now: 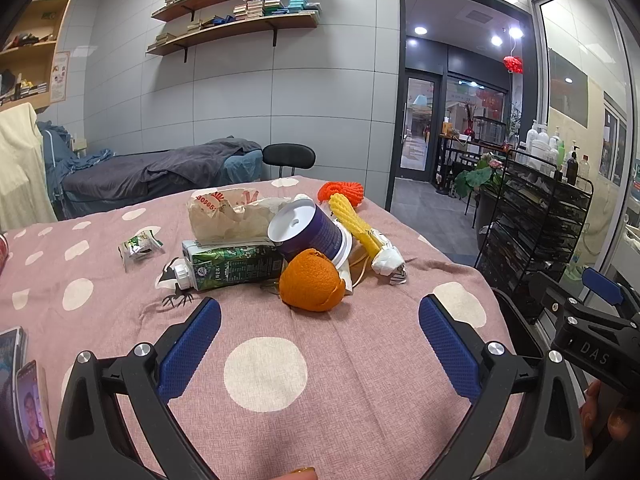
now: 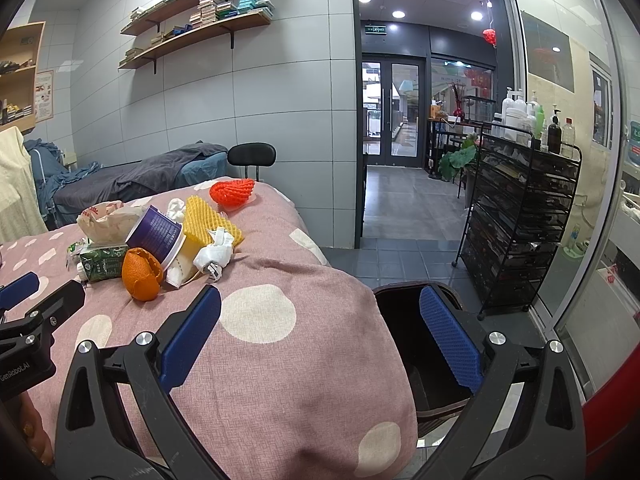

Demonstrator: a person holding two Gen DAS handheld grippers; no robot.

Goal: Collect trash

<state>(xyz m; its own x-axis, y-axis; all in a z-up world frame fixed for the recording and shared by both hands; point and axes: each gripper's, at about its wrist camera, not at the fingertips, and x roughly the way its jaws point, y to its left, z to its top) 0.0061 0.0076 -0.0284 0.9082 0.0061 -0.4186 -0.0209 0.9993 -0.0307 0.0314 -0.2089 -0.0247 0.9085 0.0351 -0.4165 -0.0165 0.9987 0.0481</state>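
Trash sits piled around an orange peel [image 1: 311, 282] on the pink dotted bedspread [image 1: 264, 376], before both grippers [image 1: 320, 330] [image 2: 320, 330], spread wide and empty.

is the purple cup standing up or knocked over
Knocked over. The purple cup lies on its side across the green carton, its white base facing the left wrist camera, with the orange peel in front.

Both wrist views look forward low over the pink dotted cover [image 1: 280, 344]. The left faces the trash pile [image 1: 296, 248] closely. The right, set further right at the cover's edge, shares that pile [image 2: 168, 240].
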